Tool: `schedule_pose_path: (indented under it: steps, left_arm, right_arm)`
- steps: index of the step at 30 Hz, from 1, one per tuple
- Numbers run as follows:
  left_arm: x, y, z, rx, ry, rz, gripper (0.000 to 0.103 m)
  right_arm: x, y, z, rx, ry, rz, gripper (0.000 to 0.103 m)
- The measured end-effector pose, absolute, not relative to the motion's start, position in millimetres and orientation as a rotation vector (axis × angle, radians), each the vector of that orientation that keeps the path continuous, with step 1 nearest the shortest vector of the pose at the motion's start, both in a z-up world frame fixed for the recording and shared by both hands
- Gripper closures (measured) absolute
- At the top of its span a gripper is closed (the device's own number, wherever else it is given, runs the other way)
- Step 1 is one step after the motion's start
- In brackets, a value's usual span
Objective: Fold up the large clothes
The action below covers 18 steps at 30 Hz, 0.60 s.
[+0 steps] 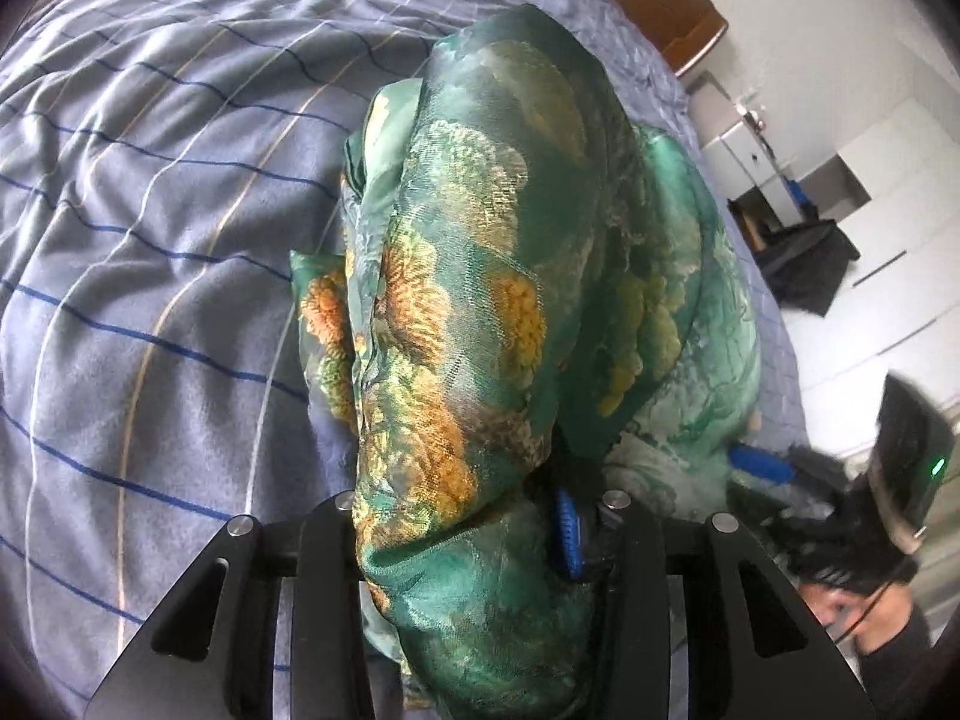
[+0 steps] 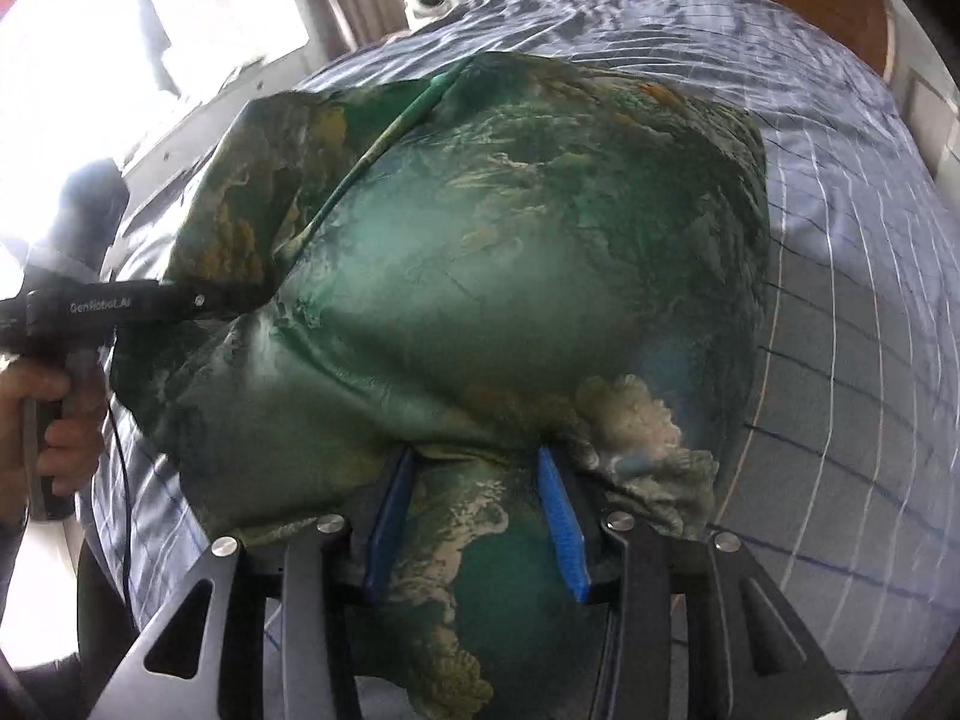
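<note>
The green floral garment [image 1: 516,300] fills the centre of both wrist views, bunched over the blue striped bed cover [image 1: 150,240]. The left gripper [image 1: 474,540] fingers are clenched on a gathered fold at lower centre. The right gripper [image 2: 474,516] fingers [image 2: 561,522] grasp another fold. A hand [image 2: 54,420] appears at the left edge

We looked from two fisheye cameras, one behind each gripper's fingers, both tilted steeply down at the bed [image 1: 150,228]. The left view sat close over the green floral garment [image 1: 480,276] and faced the wooden headboard [image 1: 672,6]. The right view sat just as near, facing the headboard and a bright window [image 2: 150,42]. Both views shared the garment, the striped bedding and the headboard.
</note>
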State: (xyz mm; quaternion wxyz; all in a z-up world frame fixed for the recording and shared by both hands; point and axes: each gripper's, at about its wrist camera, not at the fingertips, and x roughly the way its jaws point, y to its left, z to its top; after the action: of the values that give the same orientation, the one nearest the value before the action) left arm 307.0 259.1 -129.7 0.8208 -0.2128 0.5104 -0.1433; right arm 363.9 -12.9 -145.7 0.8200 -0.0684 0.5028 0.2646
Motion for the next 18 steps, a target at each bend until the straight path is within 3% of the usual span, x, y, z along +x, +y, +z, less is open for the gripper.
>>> schedule_pose_path:
  steps: [3, 9, 15, 18]
  left_arm:
    - [300, 259, -130, -0.437, 1.076, -0.309, 0.065]
    - [293, 261, -132, -0.455, 1.058, -0.306, 0.064]
    - [292, 258, -134, -0.43, 1.067, -0.287, 0.064]
    - [290, 257, -133, -0.419, 1.062, -0.29, 0.064]
  right_arm:
    - [378, -10, -117, -0.141, 1.12, 0.596, 0.06]
    - [451, 11, -69, -0.13, 1.002, 0.518, 0.06]
    - [513, 48, -137, -0.128, 1.151, 0.425, 0.059]
    - [508, 45, -141, -0.114, 1.129, 0.423, 0.059]
